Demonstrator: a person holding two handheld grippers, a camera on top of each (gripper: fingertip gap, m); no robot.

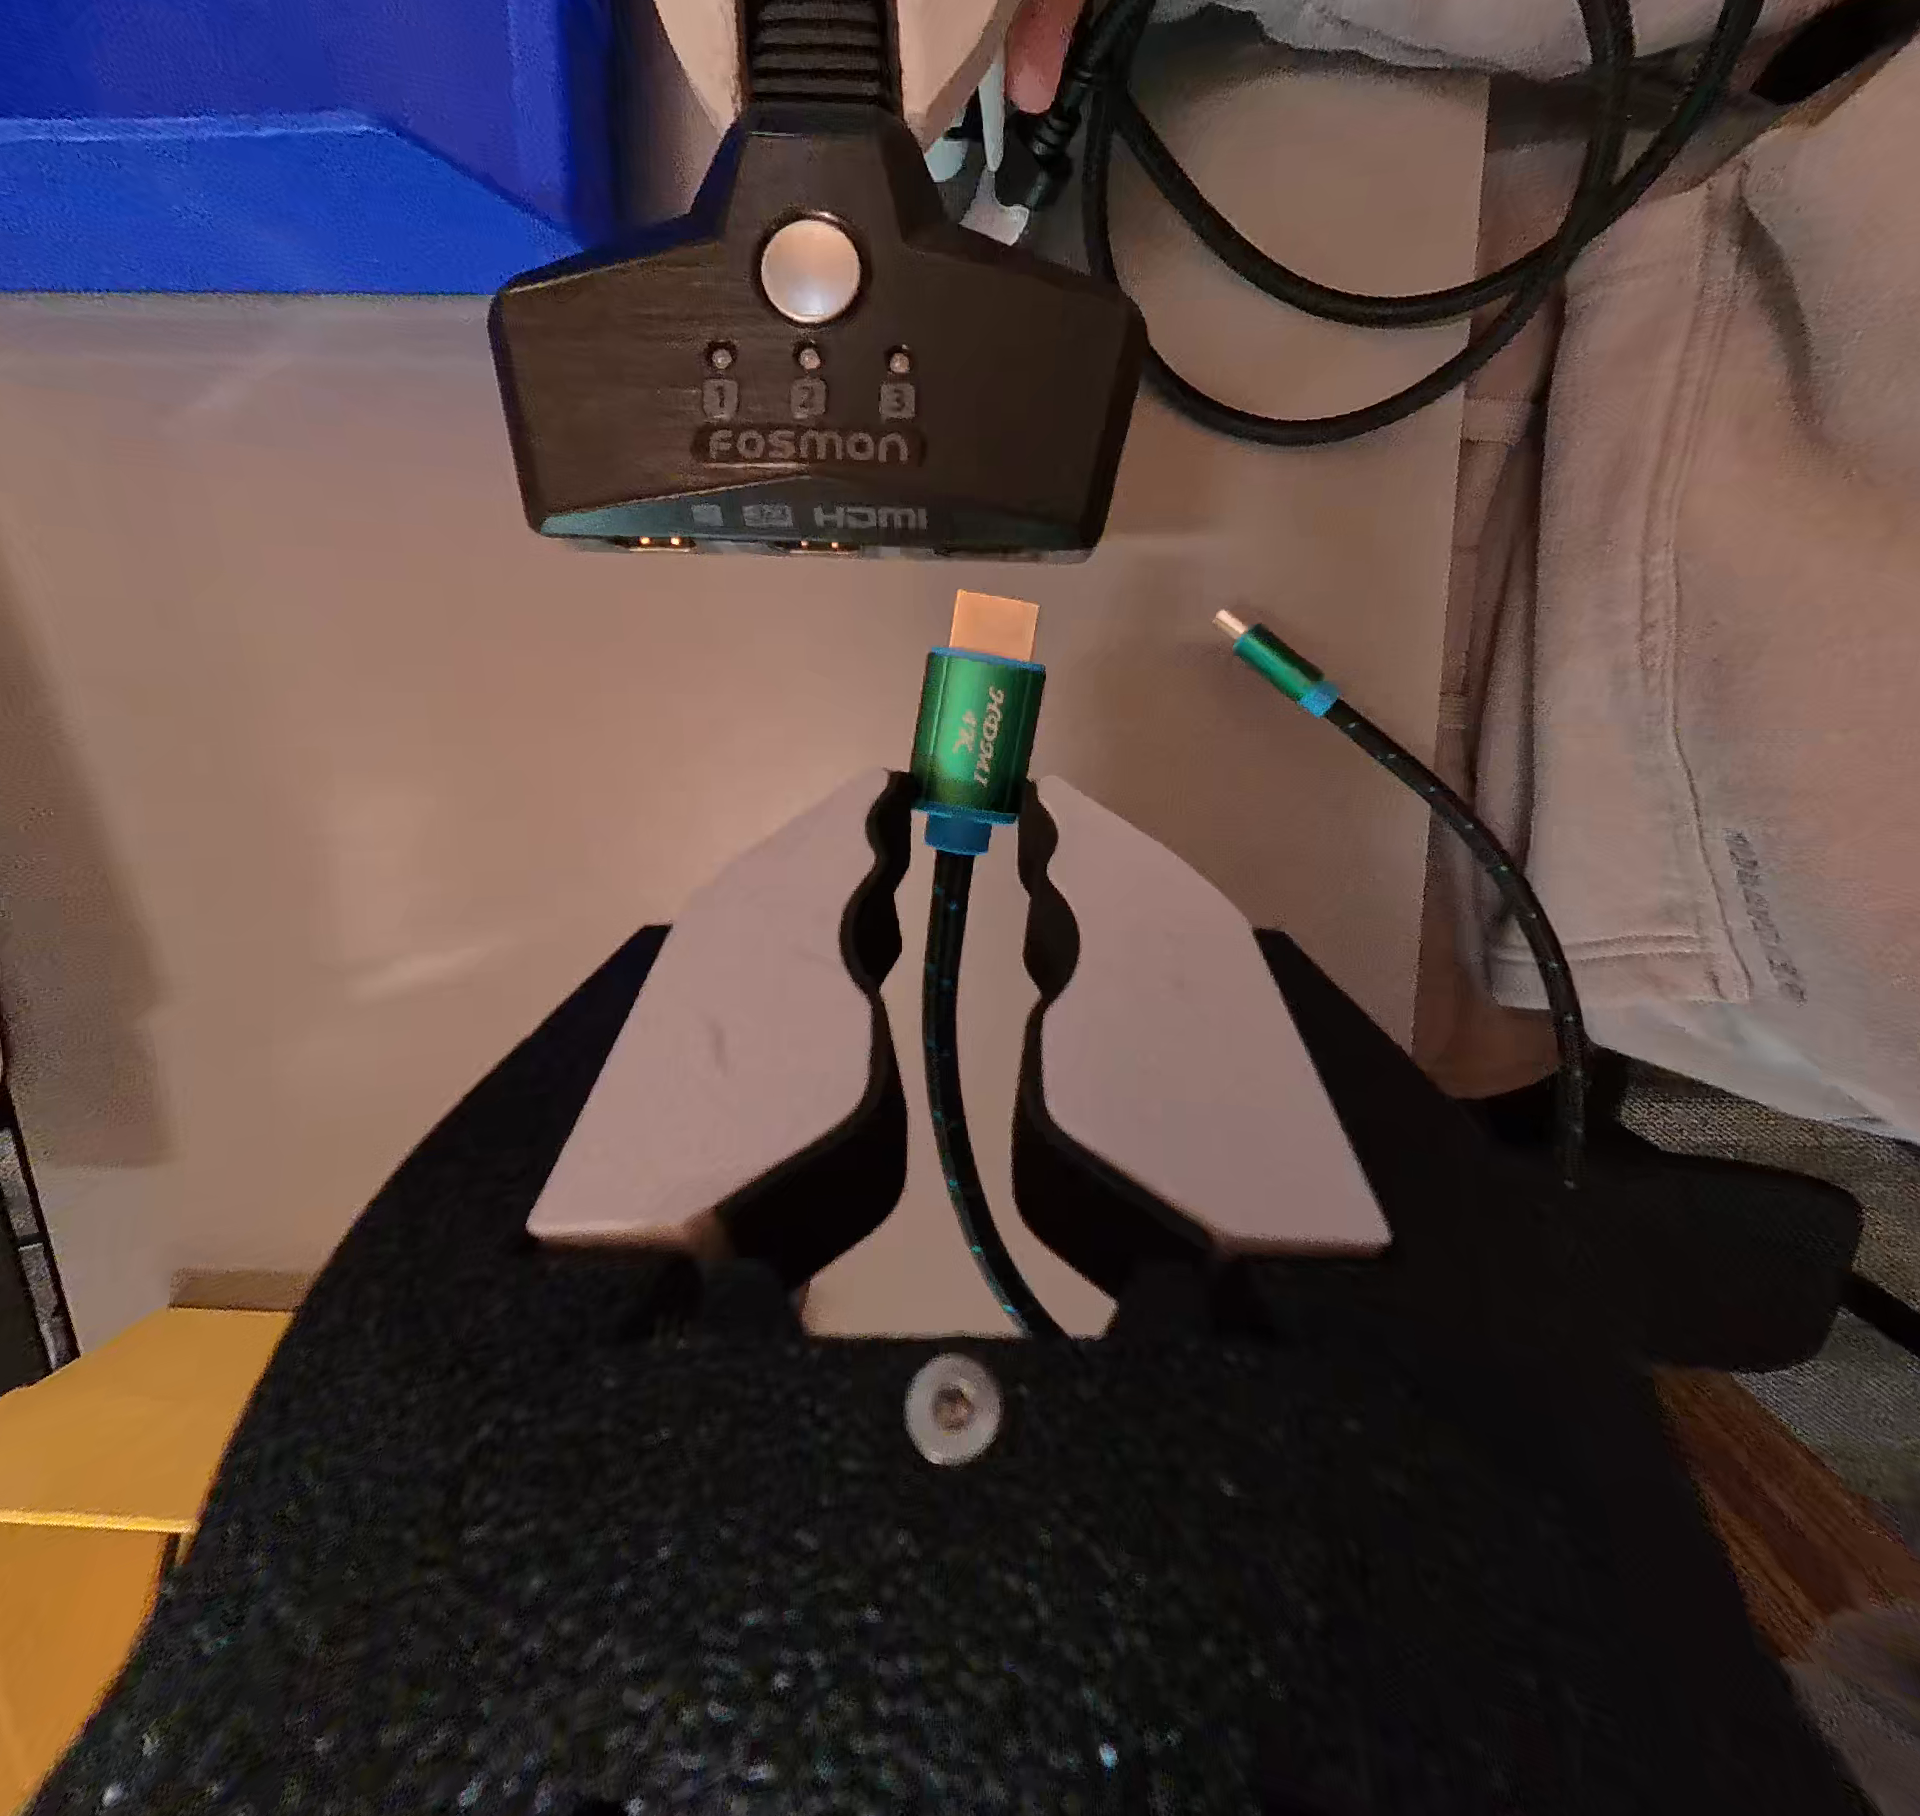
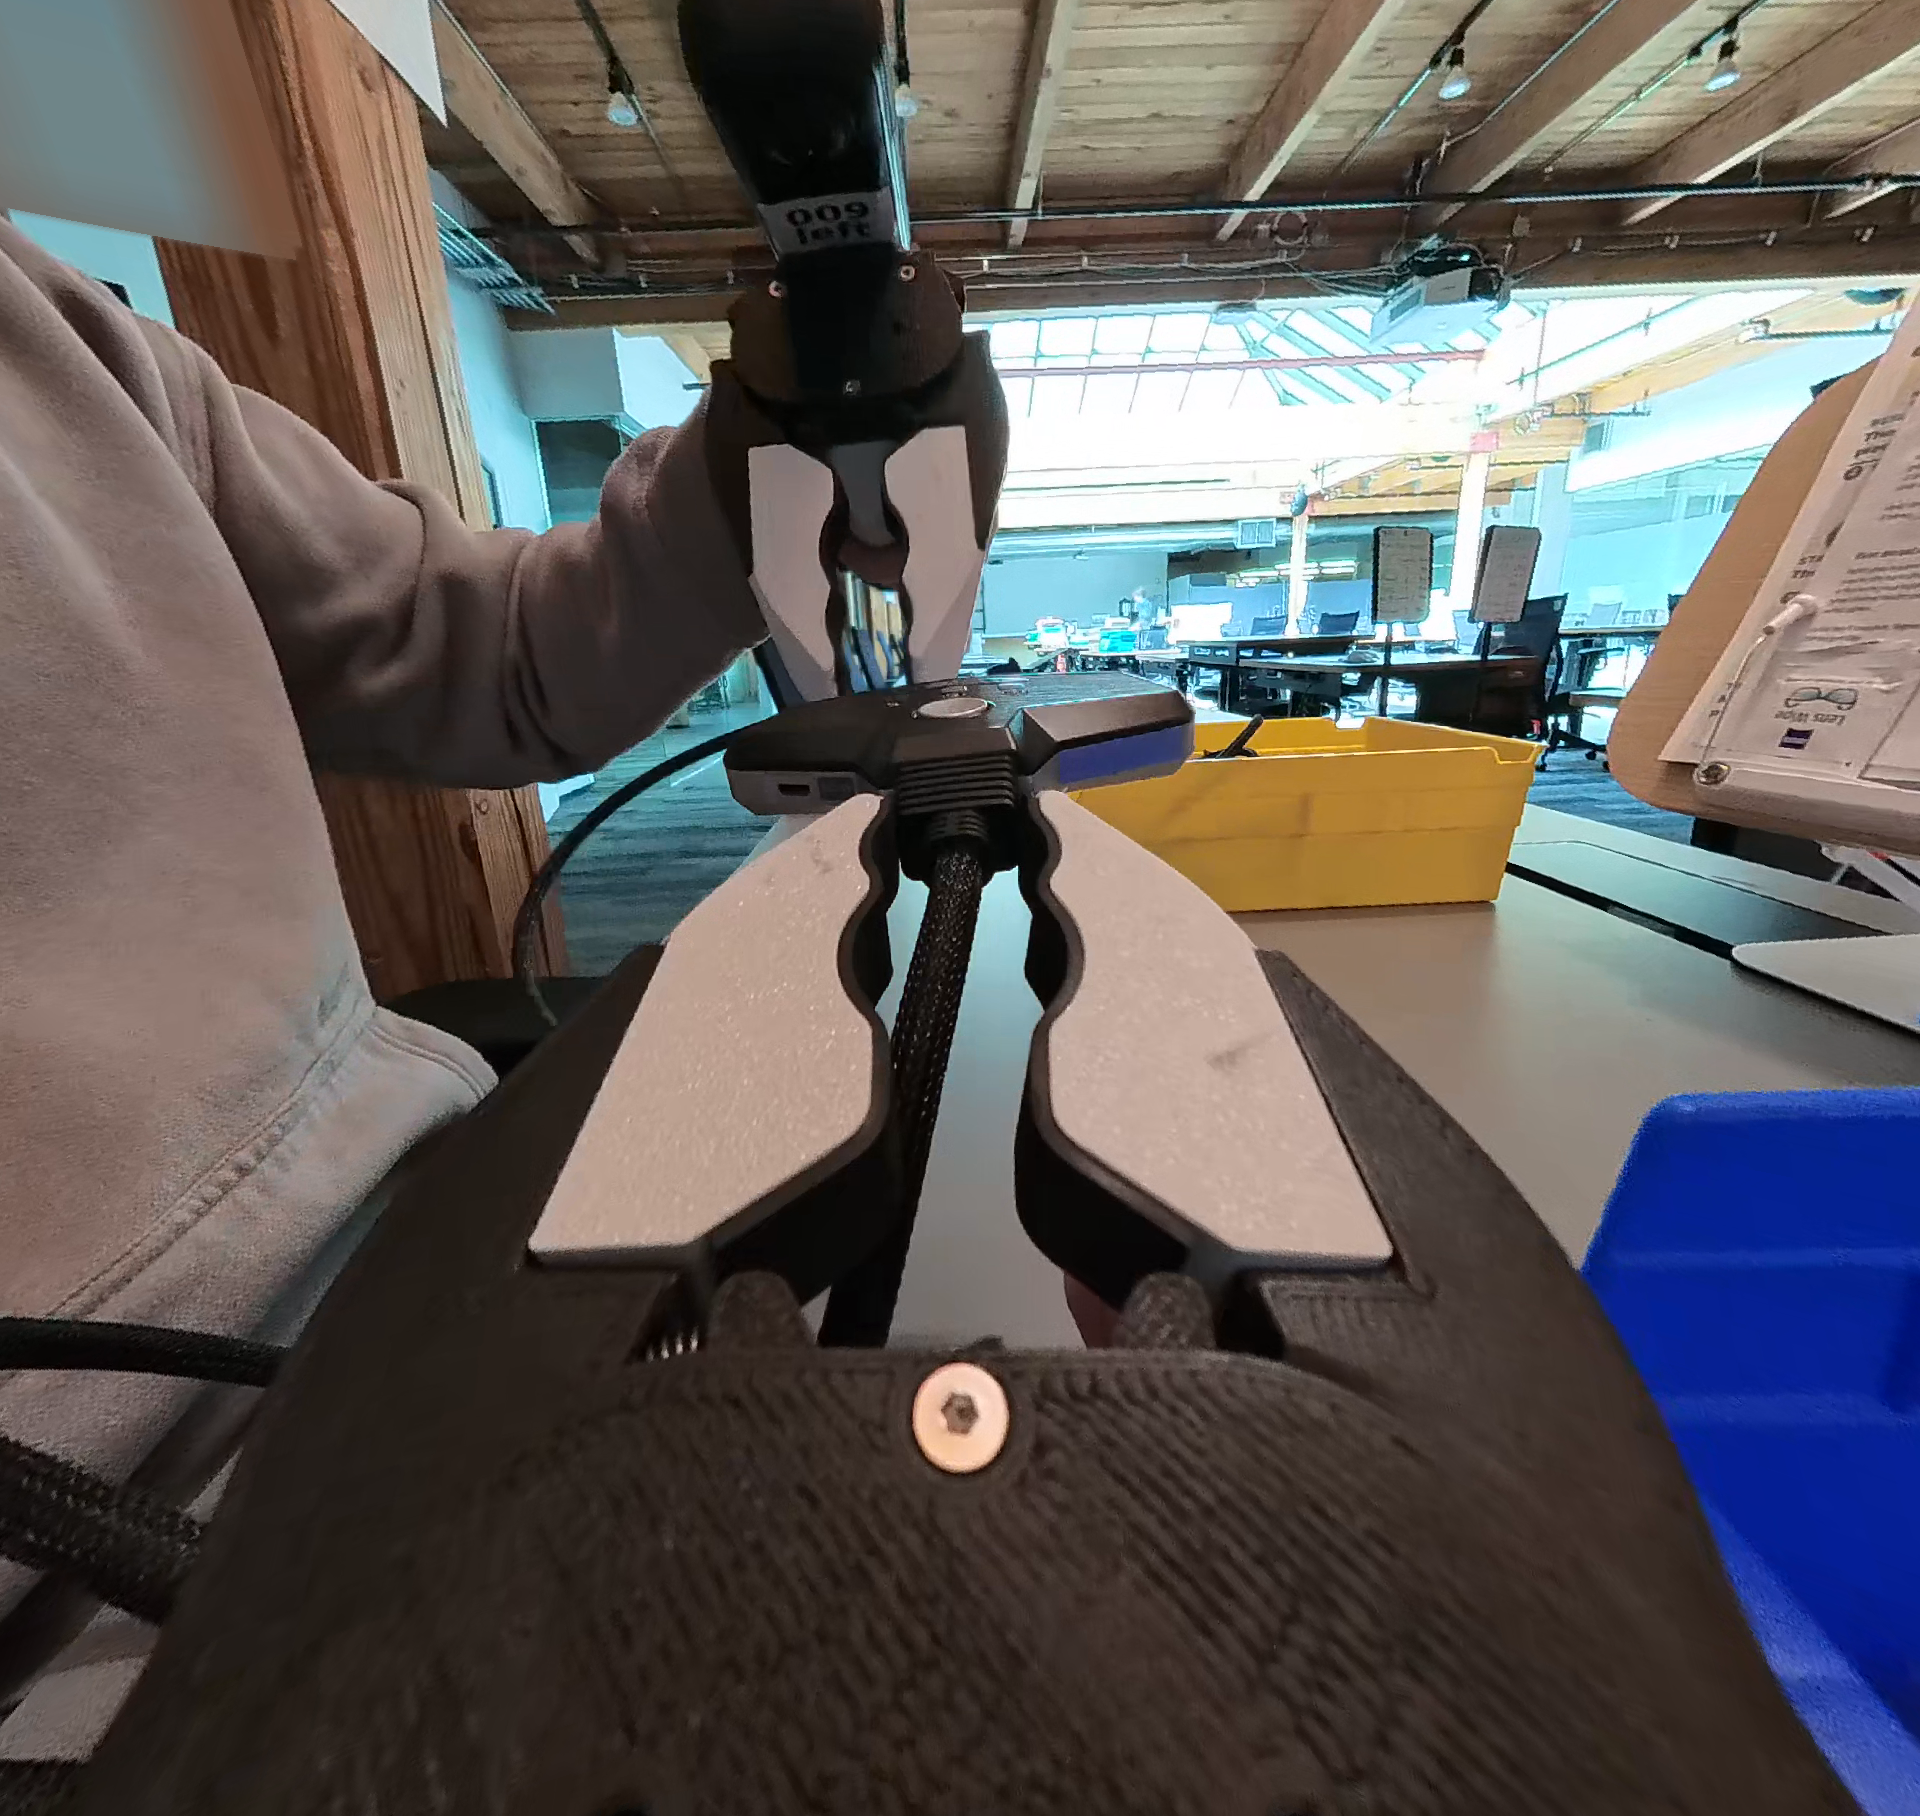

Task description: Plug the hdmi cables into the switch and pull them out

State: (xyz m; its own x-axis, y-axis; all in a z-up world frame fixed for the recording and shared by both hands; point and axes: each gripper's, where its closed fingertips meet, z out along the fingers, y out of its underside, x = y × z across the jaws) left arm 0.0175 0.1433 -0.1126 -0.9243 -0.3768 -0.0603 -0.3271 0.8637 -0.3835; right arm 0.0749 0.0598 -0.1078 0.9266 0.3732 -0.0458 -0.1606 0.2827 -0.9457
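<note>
Item: green plug [image 1: 977, 738], pinched at its rear collar in my left gripper [image 1: 961, 800], jaws clenched on it, cable trailing back between the fingers.
Bearing: the switch [image 1: 816, 384] lies at 12 o'clock from the plug, just apart, not touching.
Axis: the plug's long axis runs 6 to 12, gold tip toward the switch's port face; it lines up a little to 3 o'clock of the middle port, by my reading.
Holder: my right gripper [image 2: 956, 810] is clamped on the switch's cable boot, steadying the switch above the surface [image 2: 1455, 1018].
Nearer arm: the left.
Spare: second green plug [image 1: 1278, 670] at 3 o'clock, loose, tip toward 10 o'clock.
Ports: all appear unfilled.
</note>
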